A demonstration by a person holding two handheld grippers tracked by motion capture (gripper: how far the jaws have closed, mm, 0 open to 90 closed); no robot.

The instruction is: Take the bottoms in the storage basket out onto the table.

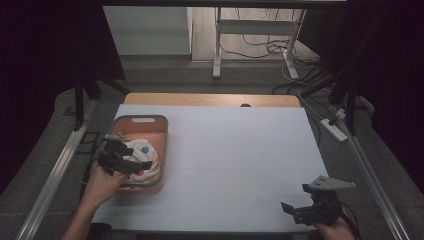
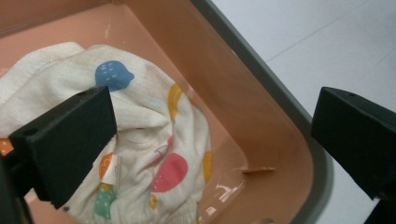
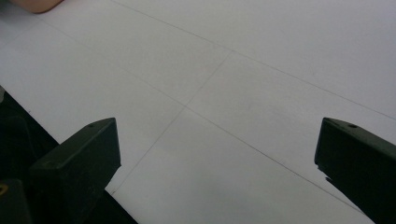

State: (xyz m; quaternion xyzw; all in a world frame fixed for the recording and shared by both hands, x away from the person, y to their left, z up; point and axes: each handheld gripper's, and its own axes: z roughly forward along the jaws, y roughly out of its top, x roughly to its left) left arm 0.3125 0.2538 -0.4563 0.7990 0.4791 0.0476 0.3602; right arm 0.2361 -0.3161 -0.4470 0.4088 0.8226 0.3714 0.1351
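A pink basin (image 1: 156,131) with a grey rim sits at the table's left side. Inside it lies a crumpled white cloth (image 1: 145,153) printed with coloured spots. My left gripper (image 1: 131,161) hovers open over the basin's near part, just above the cloth. In the left gripper view the cloth (image 2: 144,135) lies between and beyond the wide-apart jaws, against the basin wall (image 2: 261,135); nothing is gripped. My right gripper (image 1: 295,210) rests open near the table's front right corner over bare white table (image 3: 224,93).
The white table top (image 1: 240,160) spreads wide between the two grippers. A wooden strip (image 1: 210,99) runs along its far edge. Metal rails (image 1: 55,170) flank the table, and a desk frame with cables (image 1: 260,47) stands beyond.
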